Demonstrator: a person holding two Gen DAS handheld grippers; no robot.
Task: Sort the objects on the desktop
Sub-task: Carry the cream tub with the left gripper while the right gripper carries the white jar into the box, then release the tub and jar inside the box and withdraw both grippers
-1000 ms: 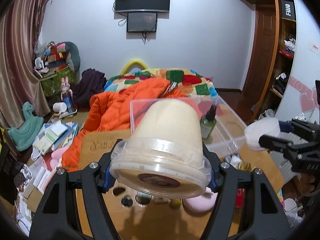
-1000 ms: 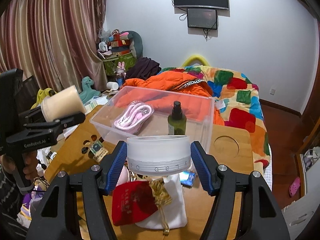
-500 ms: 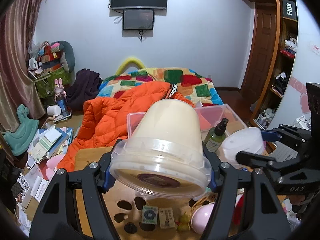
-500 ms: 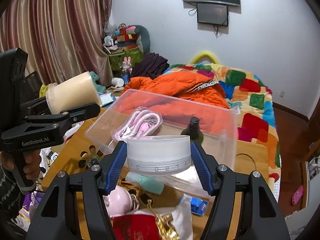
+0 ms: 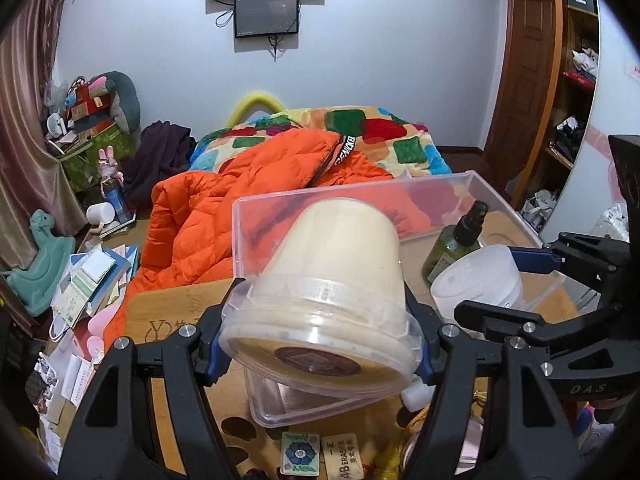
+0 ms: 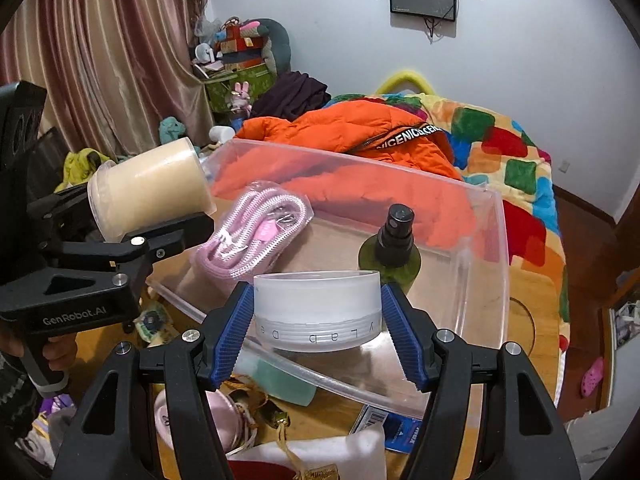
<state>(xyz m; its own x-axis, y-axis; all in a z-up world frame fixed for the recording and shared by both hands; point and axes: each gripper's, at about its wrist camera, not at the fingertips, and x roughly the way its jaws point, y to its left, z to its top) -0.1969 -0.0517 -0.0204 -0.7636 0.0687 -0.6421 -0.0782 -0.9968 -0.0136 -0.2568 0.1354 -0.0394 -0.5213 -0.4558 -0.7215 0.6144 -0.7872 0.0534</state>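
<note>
My left gripper (image 5: 316, 340) is shut on a cream plastic tub (image 5: 336, 272), held tilted over the near left corner of the clear storage box (image 5: 476, 180). The tub also shows in the right wrist view (image 6: 152, 190). My right gripper (image 6: 318, 320) is shut on a frosted white jar (image 6: 318, 312), held over the near edge of the clear storage box (image 6: 492, 248). The jar also shows in the left wrist view (image 5: 480, 280). Inside the box lie a pink bagged cord (image 6: 256, 232) and a green spray bottle (image 6: 390, 248).
The box stands on a wooden table (image 6: 532, 312) with small items at its near side: a pink round case (image 6: 224, 420), a white pouch (image 6: 344, 456), a blue packet (image 6: 404, 428), small cards (image 5: 320, 456). An orange jacket (image 5: 248, 196) and colourful bed lie behind.
Both grippers have moved forward toward the clear box with their loads; the tub and the jar now hang over its near edge. Both grips are unchanged.
</note>
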